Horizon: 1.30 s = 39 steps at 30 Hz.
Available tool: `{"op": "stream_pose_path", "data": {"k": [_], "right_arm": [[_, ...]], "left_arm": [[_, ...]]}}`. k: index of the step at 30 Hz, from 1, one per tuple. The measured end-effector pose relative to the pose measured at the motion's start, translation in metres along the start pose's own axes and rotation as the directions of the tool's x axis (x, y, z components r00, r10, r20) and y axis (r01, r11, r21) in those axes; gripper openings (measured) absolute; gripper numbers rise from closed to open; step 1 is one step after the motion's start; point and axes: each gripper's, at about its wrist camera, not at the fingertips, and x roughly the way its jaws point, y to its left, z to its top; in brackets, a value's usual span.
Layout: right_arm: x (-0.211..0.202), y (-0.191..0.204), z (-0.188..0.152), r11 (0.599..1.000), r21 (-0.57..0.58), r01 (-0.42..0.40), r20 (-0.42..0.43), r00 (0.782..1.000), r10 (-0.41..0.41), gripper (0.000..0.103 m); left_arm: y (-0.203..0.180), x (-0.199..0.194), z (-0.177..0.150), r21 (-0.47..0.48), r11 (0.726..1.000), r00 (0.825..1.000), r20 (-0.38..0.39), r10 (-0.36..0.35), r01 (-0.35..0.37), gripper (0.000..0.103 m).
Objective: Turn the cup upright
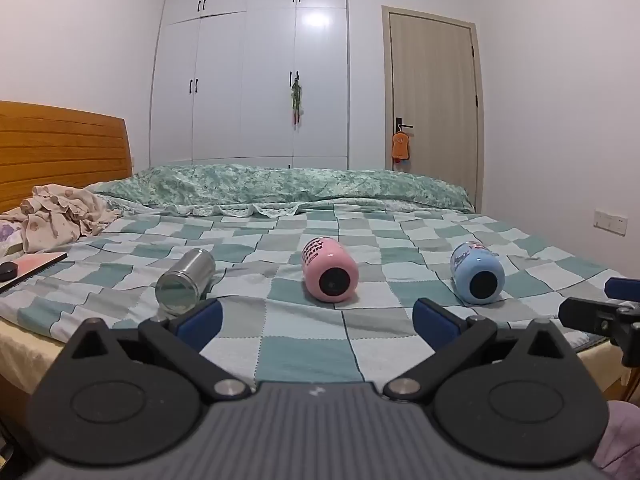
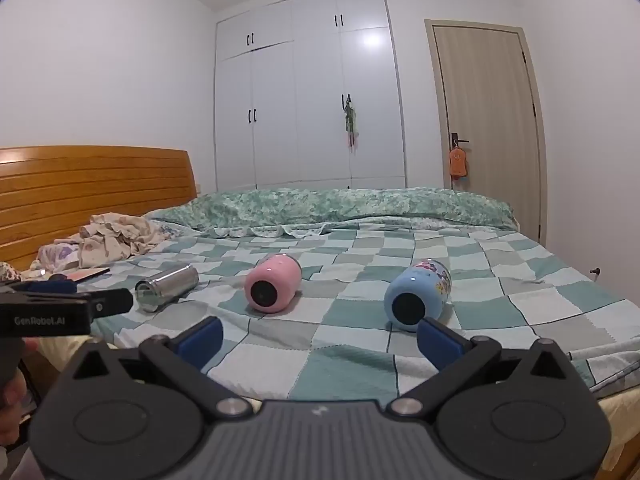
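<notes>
Left wrist view: The left gripper was held low at the near edge of the bed, its blue-padded fingers spread wide with nothing between them. Three cups were seen lying on their sides on the checked bedspread, bases turned toward the camera. The steel cup lay at the left, just beyond the left finger. The pink cup lay near the middle, and the blue cup lay to the right, well apart from the pink one. No cup was touched by either finger. The right gripper was partly visible at the right edge of the frame; its finger spacing could not be told from this view. A folded green quilt lay across the far side of the bed, and crumpled clothing lay by the wooden headboard.

Right wrist view: The right gripper was likewise held at the near edge of the bed, fingers wide apart and empty. The blue cup lay on its side just beyond the right finger, without visible contact. The pink cup lay further left and the steel cup beyond it. The left gripper was seen side-on at the left edge.
</notes>
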Motion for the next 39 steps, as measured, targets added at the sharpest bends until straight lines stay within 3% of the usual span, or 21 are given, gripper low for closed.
{"op": "stream_pose_path", "data": {"k": [39], "right_arm": [[-0.0007,0.0018,-0.0032,1.0,0.022,-0.007,-0.005,1.0,0.007,0.103]], "left_arm": [[-0.0003,-0.0023,-0.002,-0.002,1.0,1.0,0.023,0.003,-0.003,0.103]]}}
